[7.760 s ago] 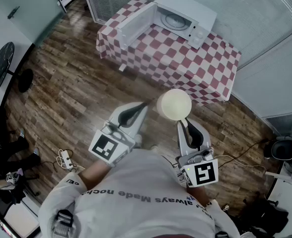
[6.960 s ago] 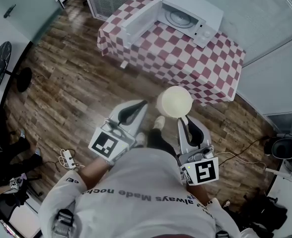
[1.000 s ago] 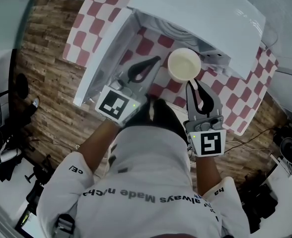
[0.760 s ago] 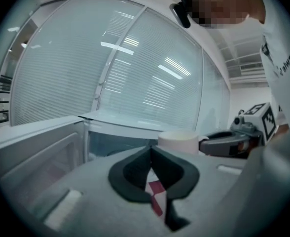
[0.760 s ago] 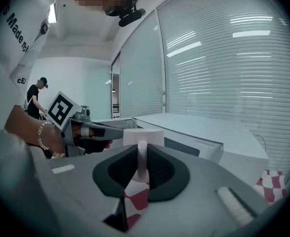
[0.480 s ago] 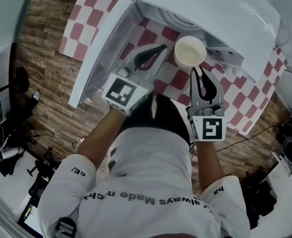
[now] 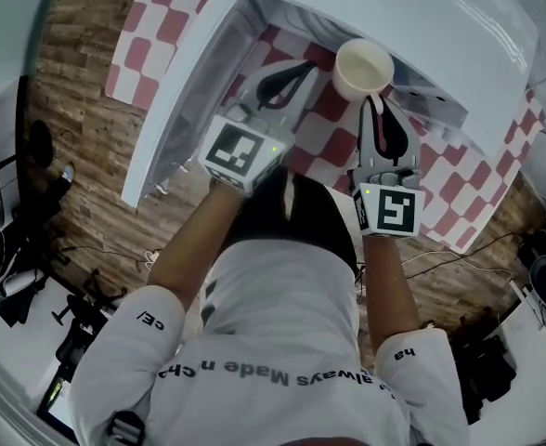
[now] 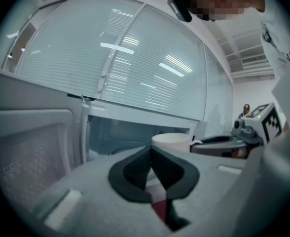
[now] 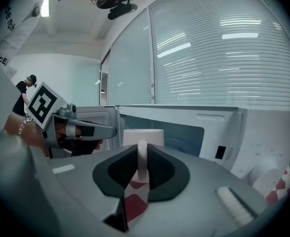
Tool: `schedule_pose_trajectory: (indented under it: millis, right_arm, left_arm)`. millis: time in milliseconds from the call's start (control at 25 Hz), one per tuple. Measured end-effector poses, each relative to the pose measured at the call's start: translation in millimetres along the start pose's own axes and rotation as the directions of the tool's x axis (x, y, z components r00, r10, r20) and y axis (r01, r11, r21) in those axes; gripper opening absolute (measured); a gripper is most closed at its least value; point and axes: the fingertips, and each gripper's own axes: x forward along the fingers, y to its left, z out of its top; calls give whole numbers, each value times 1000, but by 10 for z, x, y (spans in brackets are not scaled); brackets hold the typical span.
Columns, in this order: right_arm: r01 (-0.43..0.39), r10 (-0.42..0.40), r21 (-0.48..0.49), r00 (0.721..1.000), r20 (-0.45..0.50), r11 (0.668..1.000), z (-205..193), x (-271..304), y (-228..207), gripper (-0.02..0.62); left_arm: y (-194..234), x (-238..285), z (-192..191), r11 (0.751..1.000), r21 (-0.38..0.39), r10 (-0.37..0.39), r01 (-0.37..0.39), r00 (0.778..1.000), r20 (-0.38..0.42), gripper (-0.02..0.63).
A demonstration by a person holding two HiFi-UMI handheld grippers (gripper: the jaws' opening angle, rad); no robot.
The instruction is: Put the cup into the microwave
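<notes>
The white cup (image 7: pixel 363 68) hangs upright just in front of the open microwave (image 7: pixel 412 26), its handle pinched in my right gripper (image 7: pixel 378 102), which is shut on it. In the right gripper view the cup (image 9: pixel 143 138) stands right before the dark microwave cavity (image 9: pixel 184 132). My left gripper (image 7: pixel 287 74) is shut with nothing in it, held beside the cup, close to the open door (image 7: pixel 185 91). The left gripper view shows the cup (image 8: pixel 170 141) to the right of its jaws and the cavity (image 8: pixel 125 137) ahead.
The microwave stands on a table with a red-and-white checked cloth (image 7: pixel 152 26). Its door swings out to the left over wooden floor (image 7: pixel 78 137). Cables and dark gear (image 7: pixel 13 286) lie on the floor at the left.
Both grippers have moved forward toward the microwave since a second ago. The cup now sits at the mouth of the cavity, and the view has closed in on the oven.
</notes>
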Motion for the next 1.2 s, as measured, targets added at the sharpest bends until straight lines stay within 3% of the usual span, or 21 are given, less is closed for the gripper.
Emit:
schedule_pose_trajectory:
  millis: [1200]
  right_arm:
    - [116, -116, 14, 993, 22, 993, -237, 898, -442, 43]
  left_arm:
    - [567, 630, -427, 996, 90, 26, -24, 999, -21, 3]
